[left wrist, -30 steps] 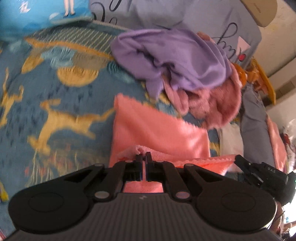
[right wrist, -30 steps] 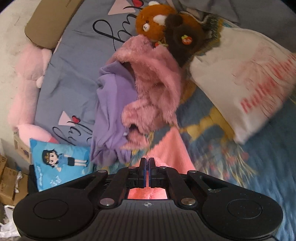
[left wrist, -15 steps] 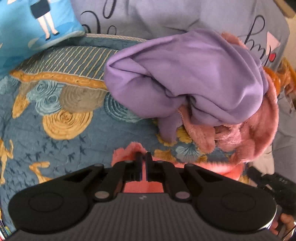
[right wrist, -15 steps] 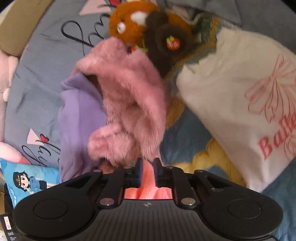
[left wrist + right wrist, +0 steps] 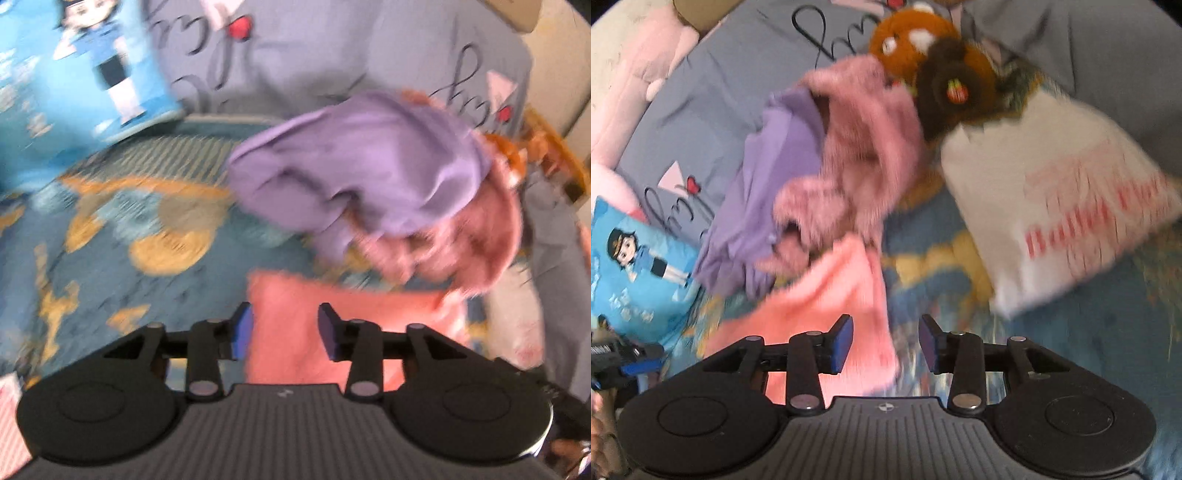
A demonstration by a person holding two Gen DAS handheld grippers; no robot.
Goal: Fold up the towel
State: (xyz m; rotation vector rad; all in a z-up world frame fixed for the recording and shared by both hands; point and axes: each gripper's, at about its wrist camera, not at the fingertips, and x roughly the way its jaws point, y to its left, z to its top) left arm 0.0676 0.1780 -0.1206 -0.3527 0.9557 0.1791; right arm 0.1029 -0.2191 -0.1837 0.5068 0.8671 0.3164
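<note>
towel [image 5: 343,325] on bedspread [image 5: 110,266], clothes pile [image 5: 369,173] behind

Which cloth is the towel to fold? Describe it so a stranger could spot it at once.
Start at the blue patterned bedspread with yellow motifs. Near its middle sits a heap of a purple garment and a fuzzy pink one. The towel lies just in front of that heap: flat, salmon-coral, smooth-edged, where its neighbours are crumpled and either purple or shaggy.

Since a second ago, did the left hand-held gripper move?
Yes. The left hand-held gripper opened, let go of the towel and pulled back from the purple cloth.
</note>
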